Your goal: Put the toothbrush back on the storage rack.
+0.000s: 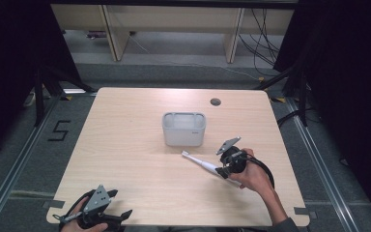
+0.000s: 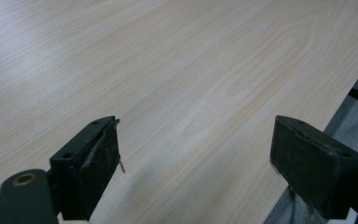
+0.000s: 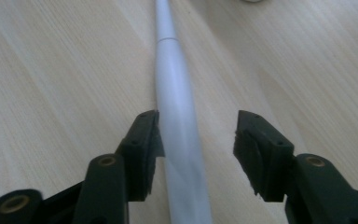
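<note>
The right gripper (image 1: pixel 221 170) sits over the right half of the worktop (image 1: pixel 125 145), held in the person's right hand (image 1: pixel 253 175). Its jaws stand partly apart. In the right gripper view, the right gripper (image 3: pixel 196 135) straddles the handle of an electric toothbrush (image 3: pixel 177 116): the handle lies against the inner face of one jaw, while a clear gap separates it from the other jaw. The pads do not clamp it.

The toothbrush (image 1: pixel 205 164) lies flat on the worktop, just in front of a white box (image 1: pixel 184 128) and apart from it. It is white, slim and round in section. The handle is the thicker part; a fine seam ring marks where it narrows to a thinner neck. The neck ends in a small brush head that points toward the left of the worktop in the high view, angled slightly away from the person. The handle end lies under the right gripper. The surface is smooth and plain; whether it carries buttons cannot be told.

The box is an open-topped, rounded rectangular container standing upright near the middle of the worktop.

The left gripper (image 1: pixel 96 212) rests at the near left edge of the worktop, well apart from the toothbrush. In the left gripper view, the left gripper (image 2: pixel 196 154) has its jaws wide apart, with bare wood grain between them.
</note>
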